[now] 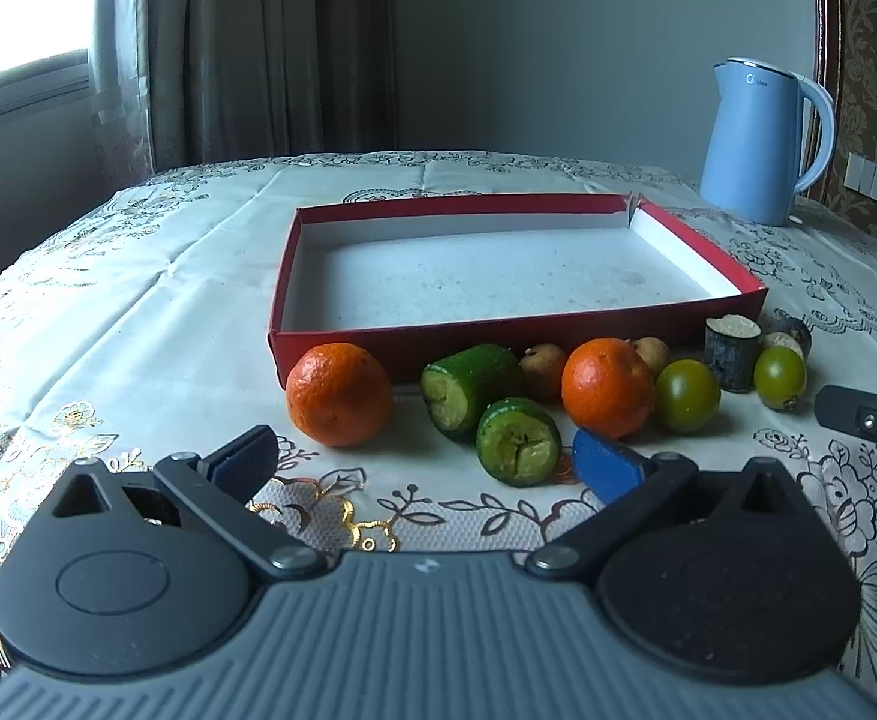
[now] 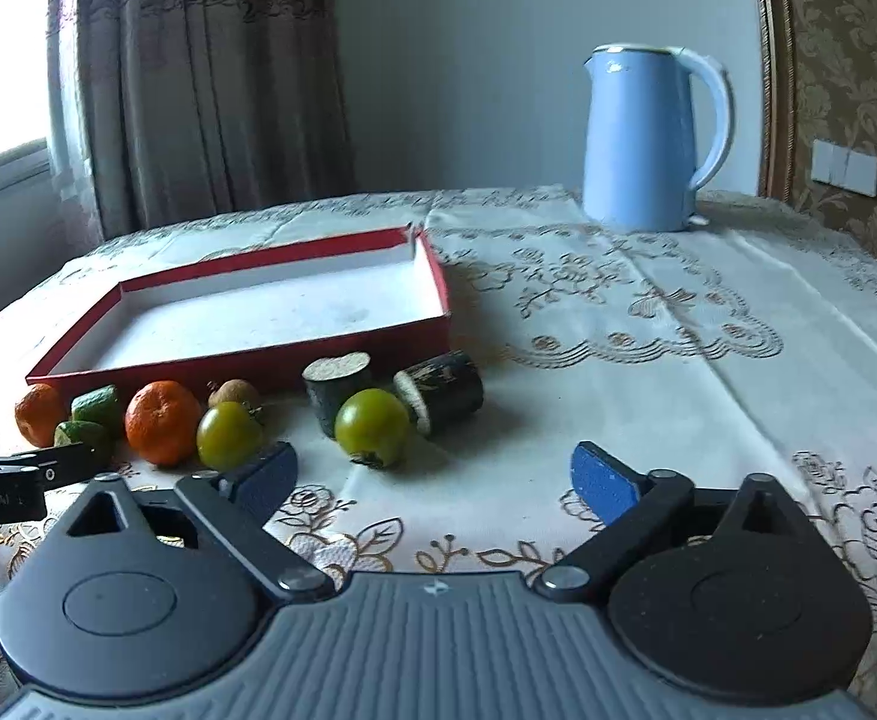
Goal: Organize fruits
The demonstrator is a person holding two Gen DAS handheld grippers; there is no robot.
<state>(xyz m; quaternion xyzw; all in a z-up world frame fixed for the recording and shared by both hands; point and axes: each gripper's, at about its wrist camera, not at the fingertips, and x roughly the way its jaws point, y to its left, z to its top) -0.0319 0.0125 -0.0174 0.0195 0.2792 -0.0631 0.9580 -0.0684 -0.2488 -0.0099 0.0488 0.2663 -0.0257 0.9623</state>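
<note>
A shallow red box (image 1: pixel 558 324) (image 2: pixel 246 354) with a white inside stands empty mid-table. In front of it lies a row of fruit: two oranges (image 1: pixel 339 393) (image 1: pixel 607 387), two green cucumber pieces (image 1: pixel 468 390) (image 1: pixel 519 441), two small brown fruits (image 1: pixel 543 363), two green tomatoes (image 1: pixel 686 395) (image 2: pixel 372 427) and two dark cut pieces (image 1: pixel 732 351) (image 2: pixel 441 390). My left gripper (image 1: pixel 423 459) is open and empty, just short of the cucumber pieces. My right gripper (image 2: pixel 432 477) is open and empty, just short of the right green tomato; it also shows in the left wrist view (image 1: pixel 870 417).
A light blue electric kettle (image 1: pixel 759 141) (image 2: pixel 648 138) stands at the back right of the table. A white patterned tablecloth (image 2: pixel 648 360) covers the table. Curtains (image 1: pixel 258 48) and a window are behind on the left.
</note>
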